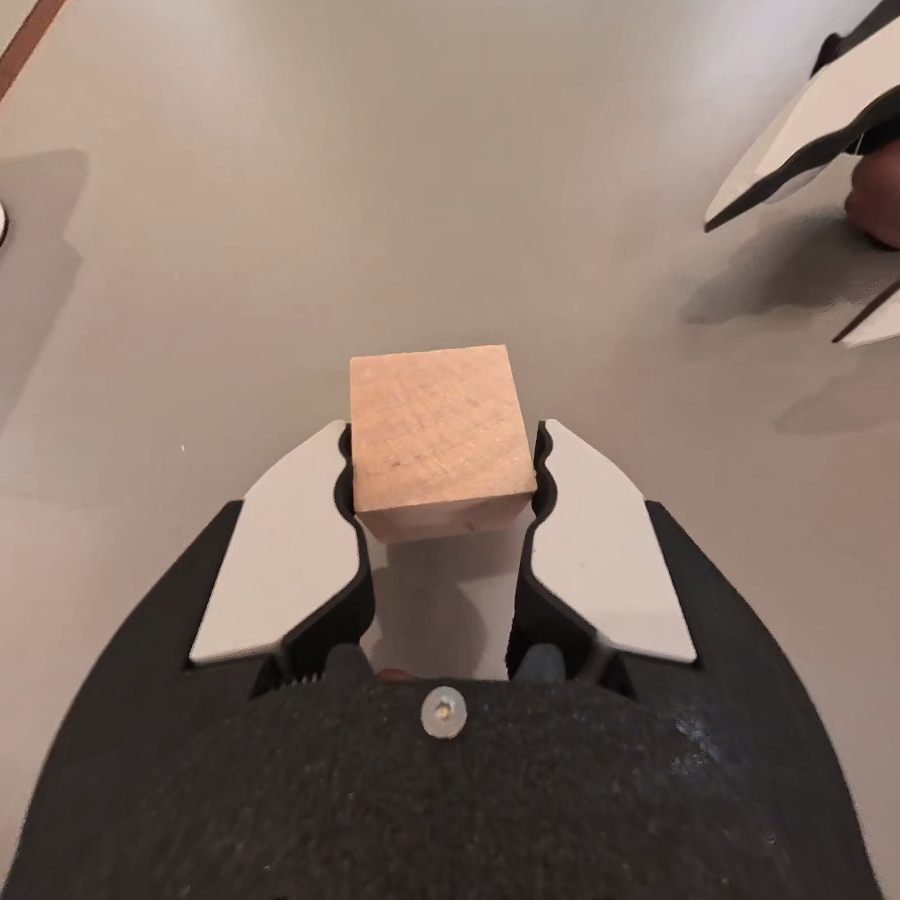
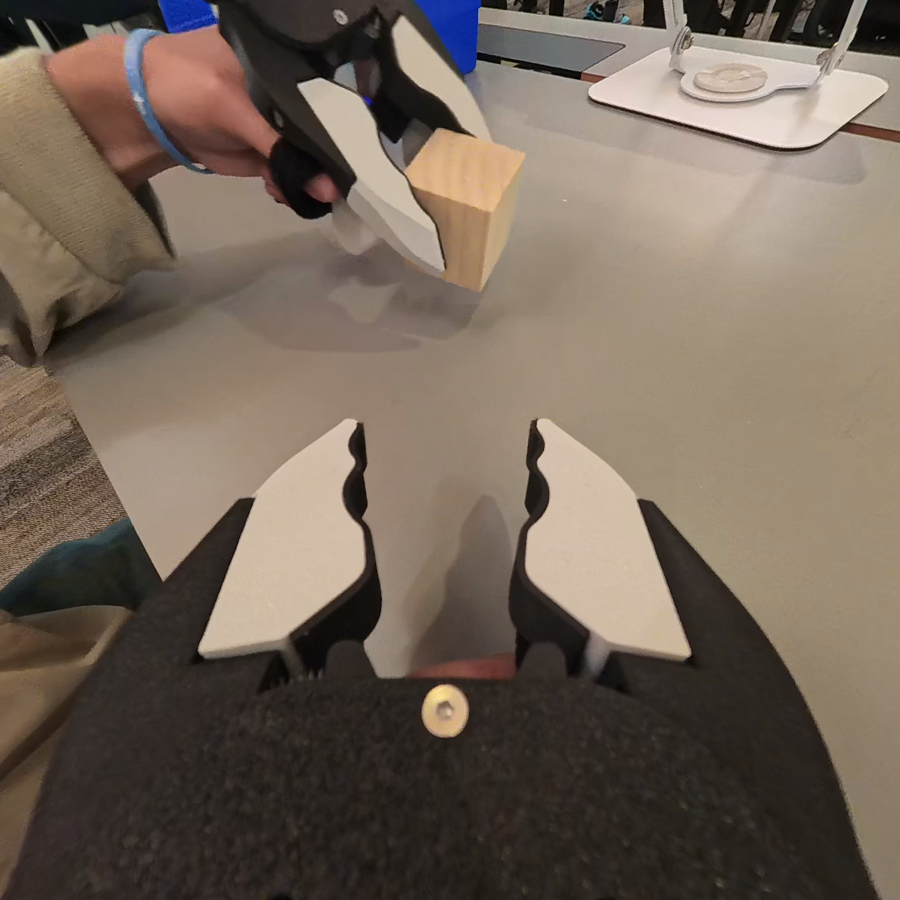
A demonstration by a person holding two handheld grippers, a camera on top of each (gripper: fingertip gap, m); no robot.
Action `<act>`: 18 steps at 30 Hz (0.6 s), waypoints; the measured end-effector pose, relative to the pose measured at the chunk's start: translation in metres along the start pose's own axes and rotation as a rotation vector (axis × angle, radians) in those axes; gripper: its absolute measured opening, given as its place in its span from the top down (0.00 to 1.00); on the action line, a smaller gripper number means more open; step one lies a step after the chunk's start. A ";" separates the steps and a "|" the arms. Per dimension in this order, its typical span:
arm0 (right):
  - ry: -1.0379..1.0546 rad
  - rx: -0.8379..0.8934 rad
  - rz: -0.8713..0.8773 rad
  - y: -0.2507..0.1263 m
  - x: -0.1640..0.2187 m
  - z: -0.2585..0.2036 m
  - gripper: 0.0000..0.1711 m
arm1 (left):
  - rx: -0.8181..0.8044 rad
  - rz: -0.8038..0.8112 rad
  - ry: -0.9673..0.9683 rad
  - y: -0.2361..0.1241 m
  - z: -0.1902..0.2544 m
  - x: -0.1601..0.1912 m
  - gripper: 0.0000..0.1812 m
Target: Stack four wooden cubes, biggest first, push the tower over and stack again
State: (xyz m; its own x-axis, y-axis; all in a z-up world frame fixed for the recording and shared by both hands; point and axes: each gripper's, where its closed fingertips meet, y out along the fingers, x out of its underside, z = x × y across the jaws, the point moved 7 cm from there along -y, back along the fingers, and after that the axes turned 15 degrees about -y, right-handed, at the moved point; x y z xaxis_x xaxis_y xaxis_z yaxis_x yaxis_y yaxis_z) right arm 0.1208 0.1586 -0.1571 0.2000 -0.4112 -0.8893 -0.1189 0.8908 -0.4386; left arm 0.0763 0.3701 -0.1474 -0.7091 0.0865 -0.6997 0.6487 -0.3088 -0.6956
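Observation:
A light wooden cube (image 1: 440,438) sits between the fingers of my left gripper (image 1: 443,431), which is shut on its two sides. In the right wrist view the left gripper (image 2: 445,204) holds this cube (image 2: 470,195) tilted, a little above the grey table (image 2: 682,389), with its shadow below. My right gripper (image 2: 445,428) is open and empty, low over the table and nearer than the cube. Its fingers also show at the right edge of the left wrist view (image 1: 774,287). No other cube is in view.
A white stand with a flat base (image 2: 730,112) is at the far right of the table. A blue object (image 2: 462,34) is behind the left gripper. The table's left edge borders carpet (image 2: 39,462). A hand with a blue wristband (image 2: 146,107) holds the left gripper.

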 end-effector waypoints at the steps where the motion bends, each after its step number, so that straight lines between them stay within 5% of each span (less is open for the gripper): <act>1: -0.001 -0.002 -0.001 0.000 0.000 0.000 0.63 | 0.022 0.001 0.012 0.003 -0.002 -0.001 0.61; 18: -0.006 -0.014 -0.015 0.001 0.001 -0.002 0.63 | 0.045 0.030 0.012 0.025 -0.016 0.003 0.60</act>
State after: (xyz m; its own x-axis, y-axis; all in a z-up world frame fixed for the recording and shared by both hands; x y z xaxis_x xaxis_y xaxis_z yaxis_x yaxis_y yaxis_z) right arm 0.1193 0.1591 -0.1584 0.2080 -0.4235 -0.8817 -0.1297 0.8815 -0.4540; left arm 0.0949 0.3774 -0.1694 -0.6858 0.0877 -0.7225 0.6566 -0.3536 -0.6662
